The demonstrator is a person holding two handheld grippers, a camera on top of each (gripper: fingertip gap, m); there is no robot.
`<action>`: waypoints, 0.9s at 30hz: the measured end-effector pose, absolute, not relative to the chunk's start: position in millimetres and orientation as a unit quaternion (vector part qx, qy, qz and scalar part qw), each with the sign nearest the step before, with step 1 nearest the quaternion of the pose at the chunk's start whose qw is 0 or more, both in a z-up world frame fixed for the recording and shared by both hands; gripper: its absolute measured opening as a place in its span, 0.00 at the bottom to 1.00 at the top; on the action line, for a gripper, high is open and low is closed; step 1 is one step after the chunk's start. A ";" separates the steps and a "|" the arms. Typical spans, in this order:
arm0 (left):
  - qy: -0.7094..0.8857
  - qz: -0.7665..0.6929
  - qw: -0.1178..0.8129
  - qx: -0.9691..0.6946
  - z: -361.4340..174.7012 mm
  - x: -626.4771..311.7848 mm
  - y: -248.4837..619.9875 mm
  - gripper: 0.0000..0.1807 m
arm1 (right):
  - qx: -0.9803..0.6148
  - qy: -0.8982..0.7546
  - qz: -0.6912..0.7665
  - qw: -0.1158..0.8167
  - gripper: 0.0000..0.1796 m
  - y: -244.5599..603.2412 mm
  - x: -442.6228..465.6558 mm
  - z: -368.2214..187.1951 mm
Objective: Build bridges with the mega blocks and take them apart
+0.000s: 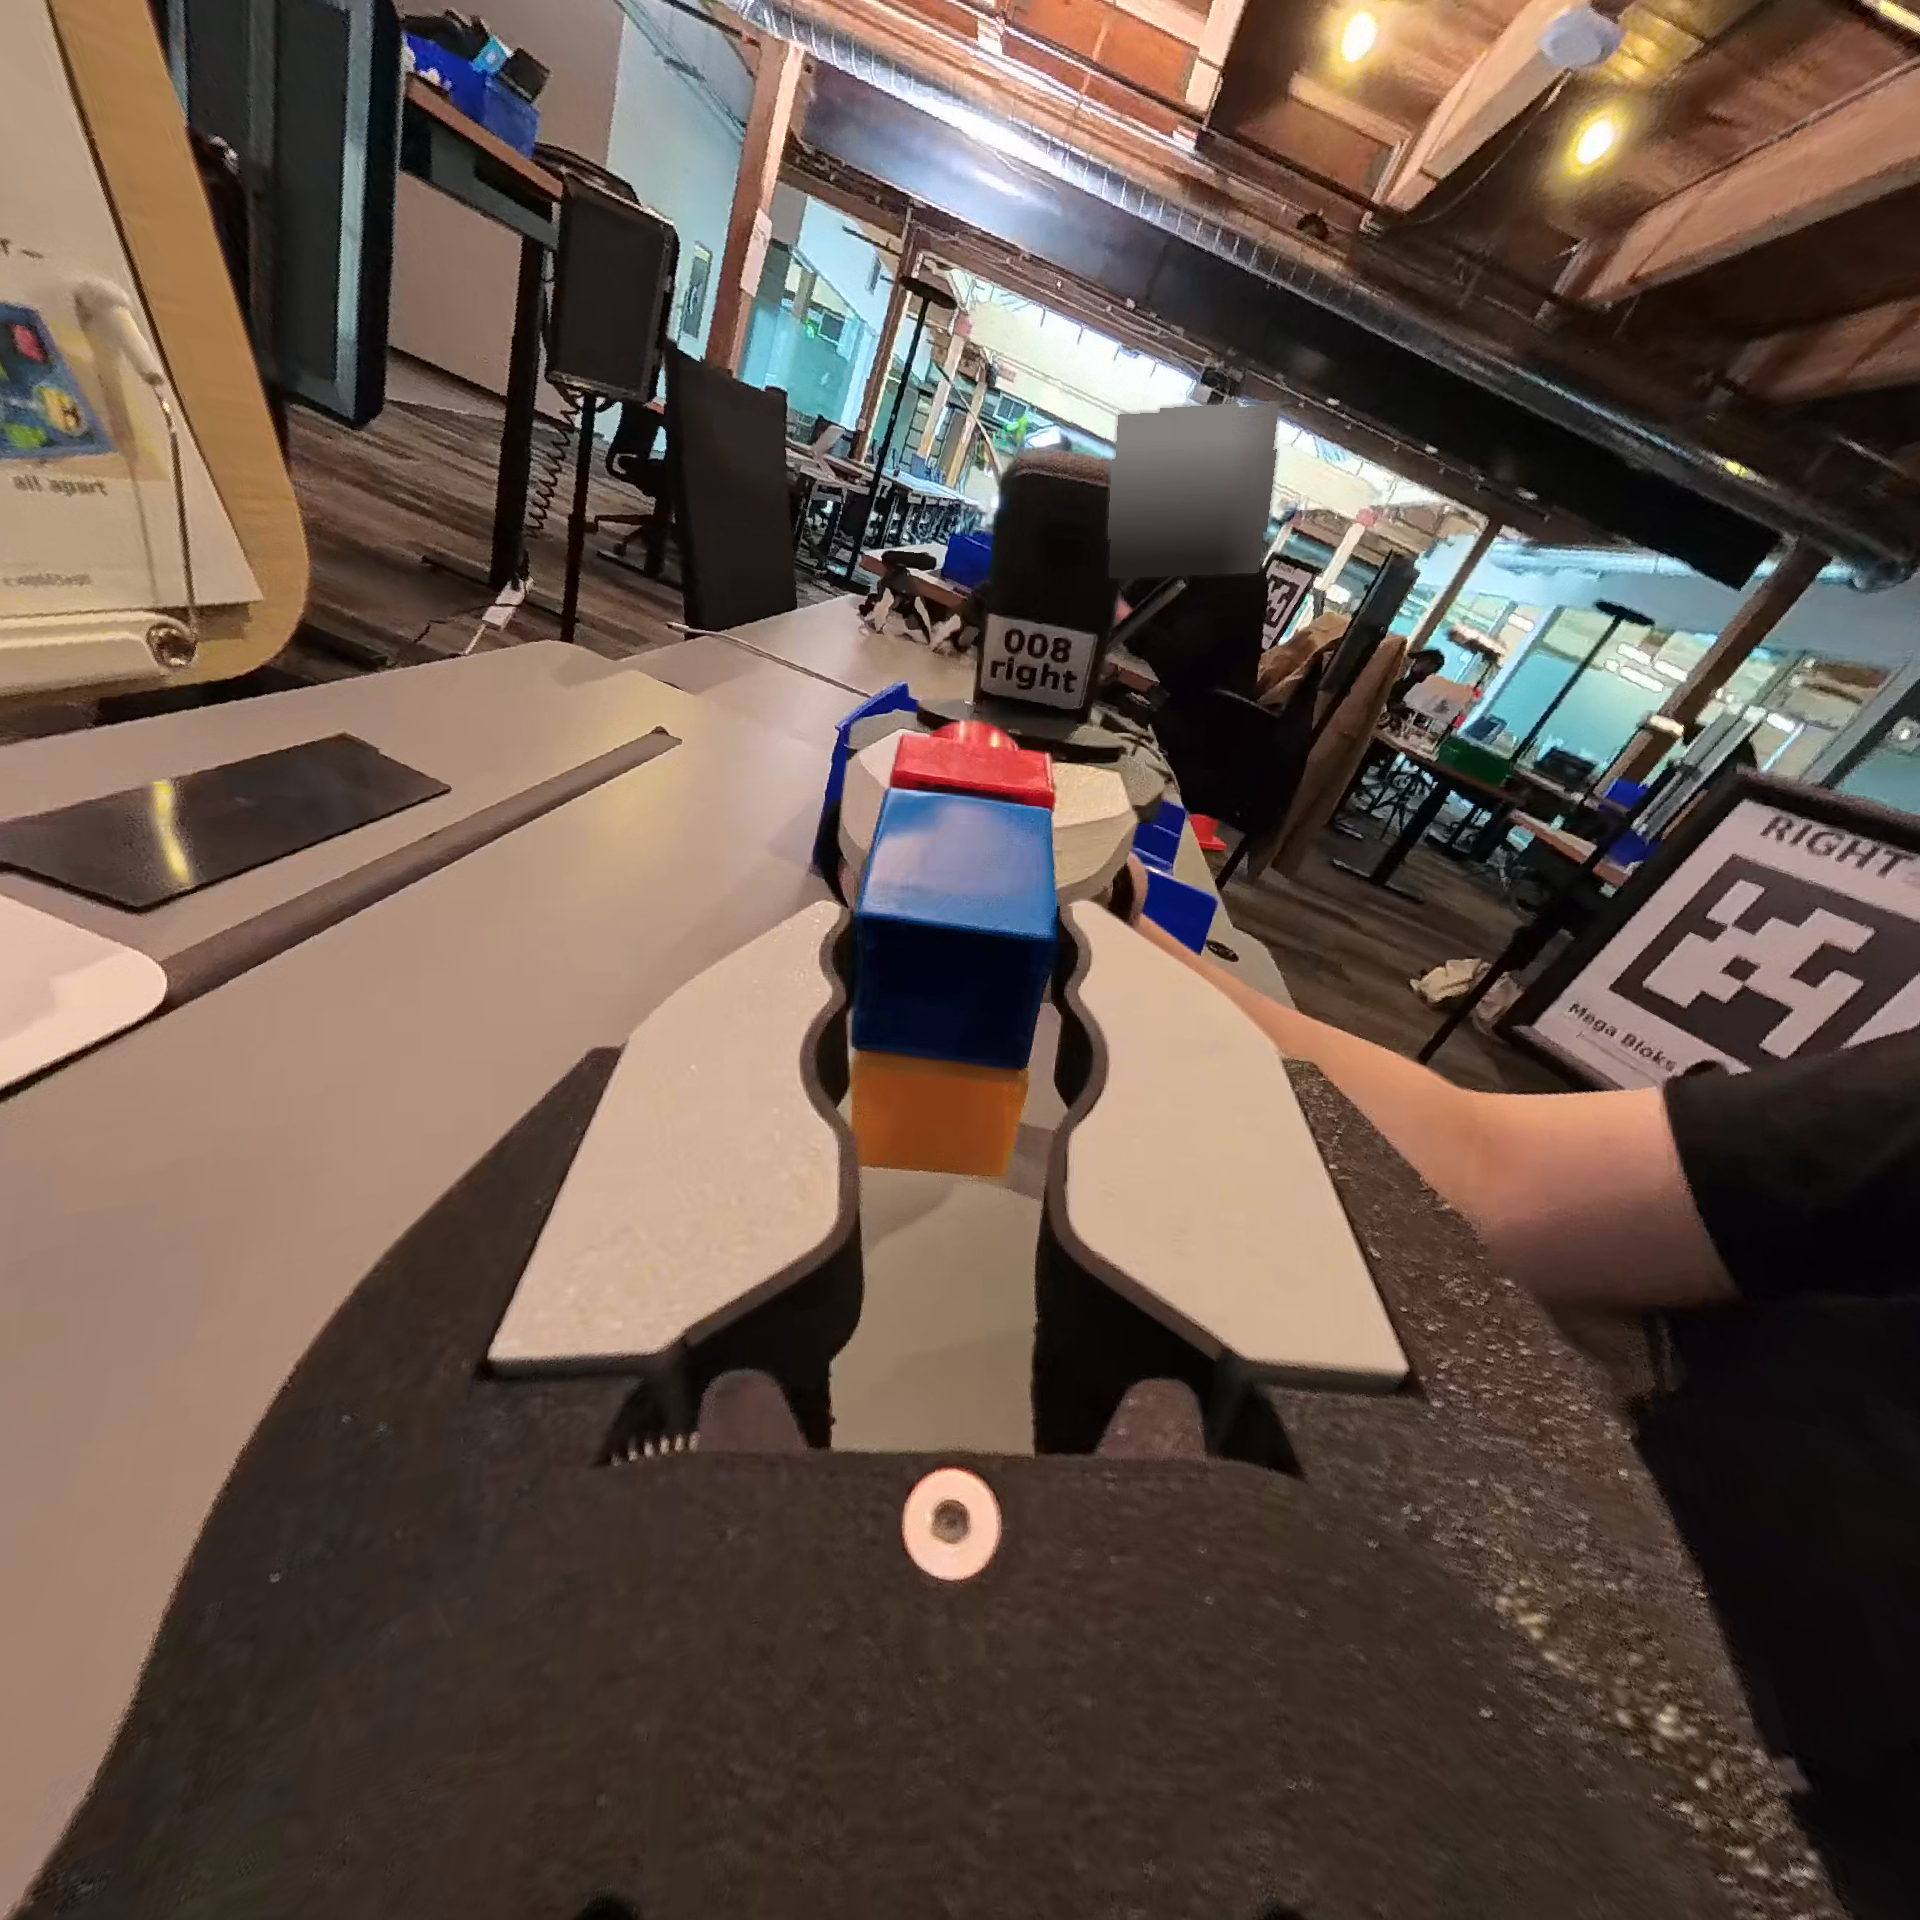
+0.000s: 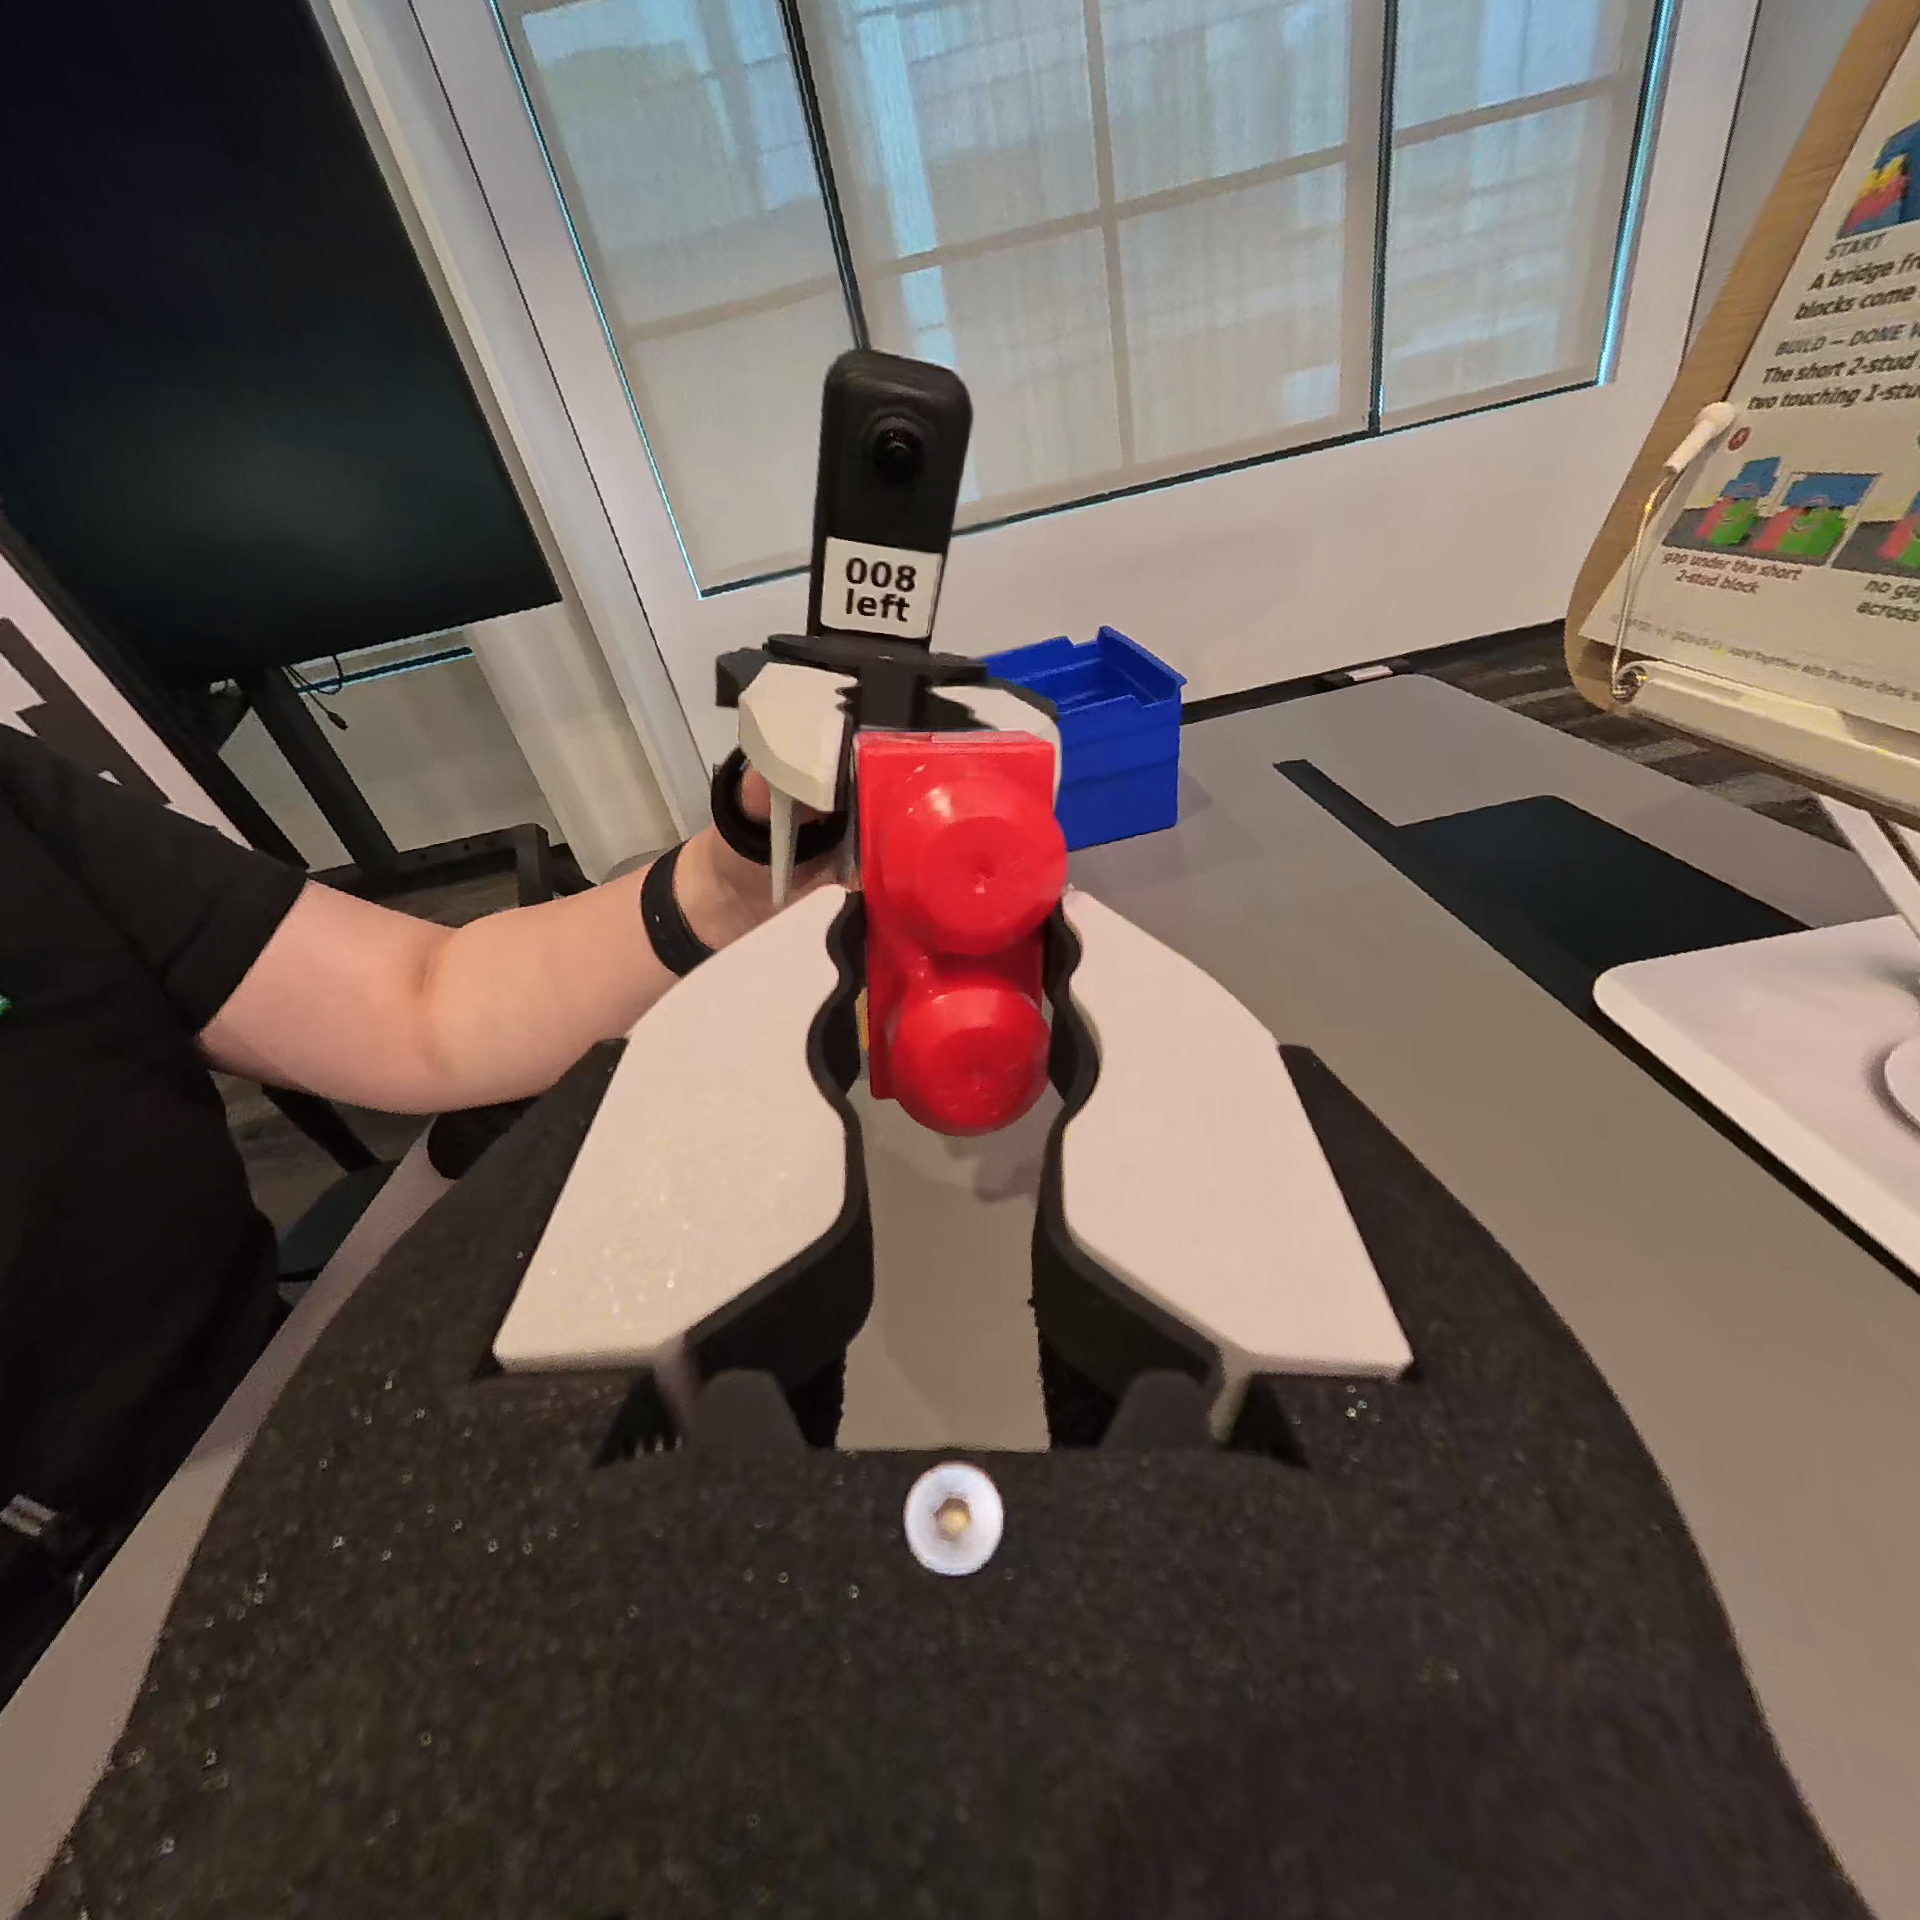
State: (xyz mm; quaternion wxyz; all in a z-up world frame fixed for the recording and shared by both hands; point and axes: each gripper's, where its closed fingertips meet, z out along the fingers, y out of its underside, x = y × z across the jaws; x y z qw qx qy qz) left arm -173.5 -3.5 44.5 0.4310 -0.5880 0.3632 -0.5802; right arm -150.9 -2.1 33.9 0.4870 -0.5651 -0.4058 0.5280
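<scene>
My left gripper (image 1: 948,940) is shut on a blue block (image 1: 961,883), held above the grey table (image 1: 468,1039). An orange block (image 1: 935,1117) sits against the blue one, nearer the camera. A red two-stud block (image 1: 971,769) lies on their far side. My right gripper (image 2: 954,925) is shut on that red block (image 2: 961,852), whose two studs face the camera. A sliver of the orange block (image 2: 861,1023) shows behind it. The two grippers face each other: the right one (image 1: 1091,821) shows beyond the blocks in the left wrist view, and the left one (image 2: 800,758) in the right wrist view.
A blue bin (image 2: 1101,738) stands on the table behind the blocks. An instruction board (image 2: 1766,416) on a white stand base (image 2: 1766,1039) and a black mat (image 2: 1558,883) lie to one side. A marker sign (image 1: 1745,935) stands off the table's edge. A person's forearms hold both grippers. Only a small space, under 4 cm, lies between the two pairs of fingers.
</scene>
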 end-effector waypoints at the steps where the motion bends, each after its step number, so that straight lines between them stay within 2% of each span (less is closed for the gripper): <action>1: 0.370 -0.576 0.434 -0.586 45.0 -173.5 -5.3 0.20 | -0.561 -0.406 0.532 0.488 0.18 -3.3 -150.7 35.5; 5: 0.374 -0.588 0.431 -0.573 52.8 -175.1 -10.5 0.19 | -0.544 -0.409 0.550 0.485 0.18 -11.0 -150.7 44.8; 10: 0.377 -0.581 0.435 -0.576 54.4 -176.1 -10.8 0.19 | -0.541 -0.398 0.538 0.510 0.26 -11.0 -153.0 58.8; 12: 0.381 -0.580 0.433 -0.575 54.1 -174.1 -12.8 0.19 | -0.535 -0.394 0.543 0.513 0.25 -12.5 -152.2 64.3; 14: 0.385 -0.584 0.430 -0.570 55.9 -171.5 -17.1 0.19 | -0.537 -0.398 0.545 0.506 0.18 -13.8 -151.5 63.9; 27: 0.429 -0.539 0.419 -0.592 45.8 -162.8 -27.6 0.19 | -0.557 -0.447 0.524 0.465 0.18 -25.2 -144.3 47.4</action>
